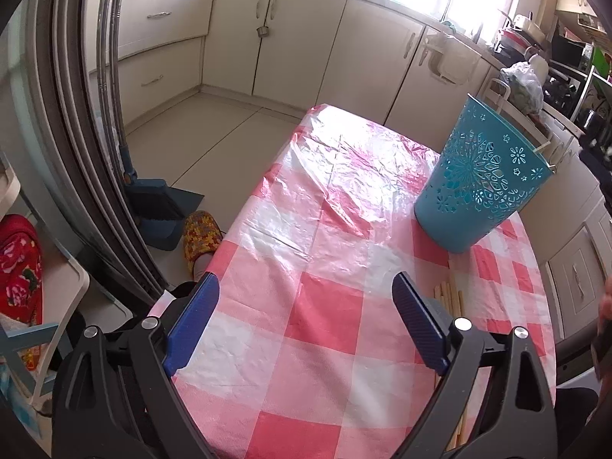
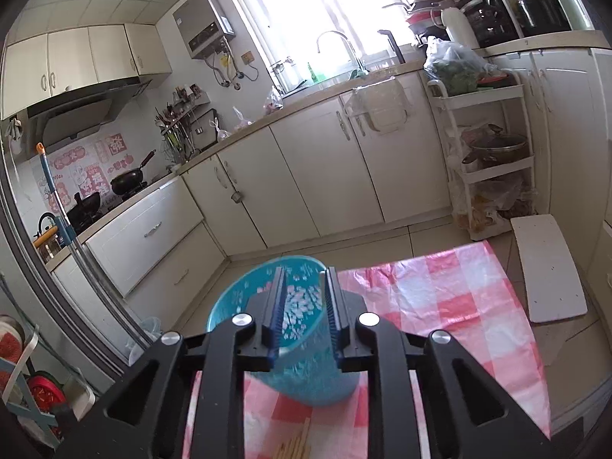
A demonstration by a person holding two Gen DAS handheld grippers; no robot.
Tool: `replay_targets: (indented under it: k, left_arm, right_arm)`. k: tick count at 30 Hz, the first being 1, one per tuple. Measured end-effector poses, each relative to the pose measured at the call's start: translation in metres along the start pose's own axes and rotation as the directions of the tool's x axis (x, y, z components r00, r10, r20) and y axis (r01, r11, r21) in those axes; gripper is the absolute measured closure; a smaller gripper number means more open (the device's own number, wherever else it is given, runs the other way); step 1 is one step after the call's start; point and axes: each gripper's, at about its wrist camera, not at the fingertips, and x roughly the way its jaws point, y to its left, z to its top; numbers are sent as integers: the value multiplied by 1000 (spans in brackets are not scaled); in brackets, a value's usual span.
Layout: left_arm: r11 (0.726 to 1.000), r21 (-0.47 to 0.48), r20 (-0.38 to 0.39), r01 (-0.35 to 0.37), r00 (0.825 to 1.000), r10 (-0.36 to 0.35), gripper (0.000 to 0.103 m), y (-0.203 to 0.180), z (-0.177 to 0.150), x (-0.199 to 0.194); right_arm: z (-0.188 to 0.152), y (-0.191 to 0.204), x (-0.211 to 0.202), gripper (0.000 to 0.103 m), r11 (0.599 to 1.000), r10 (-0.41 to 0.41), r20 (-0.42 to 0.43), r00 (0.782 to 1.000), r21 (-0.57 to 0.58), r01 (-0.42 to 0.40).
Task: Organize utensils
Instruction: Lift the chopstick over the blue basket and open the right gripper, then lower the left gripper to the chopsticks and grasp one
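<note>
Chopsticks (image 1: 449,298): pale wooden bundle, lying flat on the checked cloth (image 1: 306,267) of the counter, just beside the right finger of the left gripper (image 1: 306,325); tips only visible, remainder hidden behind gripper body. Also seen at bottom edge of right wrist view (image 2: 294,445), beneath the right gripper (image 2: 304,313). Not grasped by either.

Bin (image 1: 480,179): teal, perforated flower pattern, upright but tilted in left view, resting on the far right part of the cloth, near the chopsticks and beyond them. In right wrist view (image 2: 264,298), open mouth facing the camera, directly behind the right jaws. Contents: none discernible.

Left gripper: jaws spread wide, released, nothing between them; hovering over bare cloth left of the chopsticks.

Right gripper: jaws drawn close with a narrow gap; whether clamped on the bin rim or merely in front of it, cannot tell.

Cloth: pink-and-white check under clear crinkled plastic, glossy, likely slippery.

Surroundings: cream cabinets (image 2: 306,176), sink tap (image 2: 340,46) under bright window, floor (image 1: 214,134), dustpan (image 1: 160,206).

Step judged: early; chopsticks not yet gathered into bin.

Hazards: bin light and already leaning, so prone to tip or skid on plastic sheet if nudged by right gripper. Chopsticks round, thin, flat on slick film: liable to roll apart or slip from jaws if pinched off-centre. Counter edge near; stray stick could drop to floor.
</note>
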Motion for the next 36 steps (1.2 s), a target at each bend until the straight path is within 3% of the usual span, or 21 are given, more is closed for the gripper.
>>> replay_targets:
  k: [4, 8, 12, 16, 23, 29, 32, 36]
  left_arm:
    - [1000, 2, -15, -3, 1000, 3, 15, 0, -7, -3]
    - [1000, 25, -28, 8, 1000, -8, 15, -5, -16, -10]
    - [998, 59, -20, 19, 1000, -18, 14, -12, -22, -21]
    - [998, 61, -34, 26, 999, -24, 13, -12, -28, -23]
    - [995, 93, -67, 46, 997, -40, 13, -22, -32, -18]
    - [980, 185, -124, 69, 991, -47, 13, -49, -35, -3]
    - [967, 245, -156, 74, 987, -36, 13, -68, -39, 10]
    - [960, 274, -191, 59, 982, -5, 13, -82, -39, 30]
  right_arm:
    - [-67, 4, -8, 80, 999, -18, -190, 982, -46, 9]
    - [-125, 7, 20, 83, 999, -23, -401, 916, -45, 5]
    - [-146, 19, 43, 83, 995, -54, -479, 876, -98, 8]
    - [-156, 23, 50, 87, 991, -95, -503, 859, -132, 32]
    - [-164, 28, 49, 89, 981, -120, -502, 857, -195, 24]
    - [-160, 27, 56, 97, 951, -183, -514, 838, -309, 18]
    - [-152, 6, 52, 97, 958, -193, -508, 840, -283, 49]
    - [-150, -10, 48, 97, 978, -140, -498, 855, -205, 41]
